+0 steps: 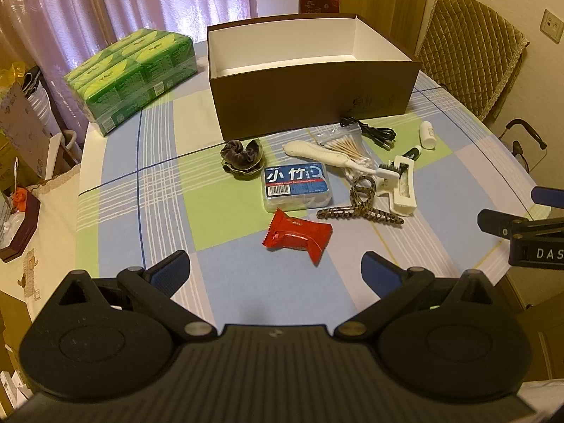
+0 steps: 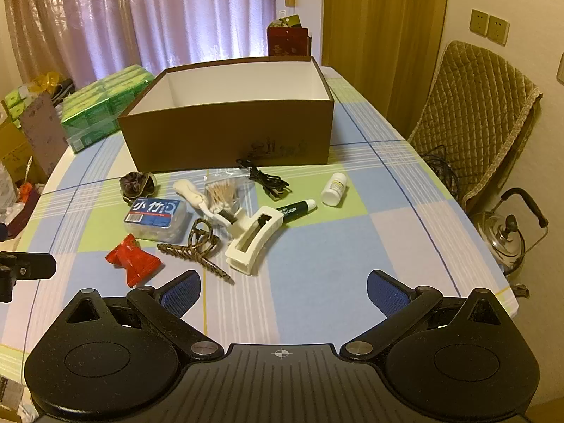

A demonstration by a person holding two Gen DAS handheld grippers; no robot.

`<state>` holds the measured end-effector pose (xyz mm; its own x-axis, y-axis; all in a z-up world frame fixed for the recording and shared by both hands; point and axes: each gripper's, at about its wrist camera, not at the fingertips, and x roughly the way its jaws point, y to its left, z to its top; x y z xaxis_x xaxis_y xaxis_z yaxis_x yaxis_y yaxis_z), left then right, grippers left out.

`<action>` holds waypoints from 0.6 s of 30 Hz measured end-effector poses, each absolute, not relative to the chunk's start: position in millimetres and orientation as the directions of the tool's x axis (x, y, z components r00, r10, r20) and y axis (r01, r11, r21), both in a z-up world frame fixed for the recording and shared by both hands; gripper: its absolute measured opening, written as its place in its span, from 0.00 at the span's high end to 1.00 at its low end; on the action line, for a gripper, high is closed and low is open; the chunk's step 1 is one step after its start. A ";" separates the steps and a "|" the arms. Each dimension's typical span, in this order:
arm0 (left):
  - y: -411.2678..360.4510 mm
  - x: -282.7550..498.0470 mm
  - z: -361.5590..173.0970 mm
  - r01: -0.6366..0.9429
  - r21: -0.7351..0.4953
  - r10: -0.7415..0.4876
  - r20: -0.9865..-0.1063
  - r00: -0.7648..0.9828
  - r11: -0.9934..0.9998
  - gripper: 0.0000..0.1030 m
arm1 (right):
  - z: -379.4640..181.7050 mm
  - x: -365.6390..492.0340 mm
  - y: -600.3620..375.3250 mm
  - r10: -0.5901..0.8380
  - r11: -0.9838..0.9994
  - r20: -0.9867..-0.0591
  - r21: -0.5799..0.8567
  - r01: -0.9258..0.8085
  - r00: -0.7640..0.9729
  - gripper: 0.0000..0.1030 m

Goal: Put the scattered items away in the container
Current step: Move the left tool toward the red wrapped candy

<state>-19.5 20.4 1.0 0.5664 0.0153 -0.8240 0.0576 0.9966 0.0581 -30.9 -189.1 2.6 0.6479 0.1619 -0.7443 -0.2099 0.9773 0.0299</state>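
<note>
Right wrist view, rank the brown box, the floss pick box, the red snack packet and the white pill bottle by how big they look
1. brown box
2. floss pick box and red snack packet: look alike; the packet lies nearer, so unranked
3. white pill bottle

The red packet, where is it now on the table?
The red packet lies nearest the camera in both views, just in front of the floss box, left of the patterned hair claw.
</note>
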 end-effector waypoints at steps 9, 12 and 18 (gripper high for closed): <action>24.9 -12.0 -0.8 0.070 0.053 0.005 -0.829 0.560 0.996 0.01 | 4.4 -26.6 -188.2 0.157 0.979 -0.737 0.028 -0.202 0.658 0.00; 27.2 -8.8 -2.0 0.074 0.051 0.001 -0.830 0.558 0.996 0.01 | 5.6 -23.6 -186.2 0.157 0.980 -0.734 0.034 -0.194 0.661 0.00; 29.9 -5.1 -5.1 0.085 0.047 -0.008 -0.833 0.552 0.995 0.01 | 4.0 -22.2 -182.1 0.155 0.981 -0.735 0.037 -0.190 0.660 0.00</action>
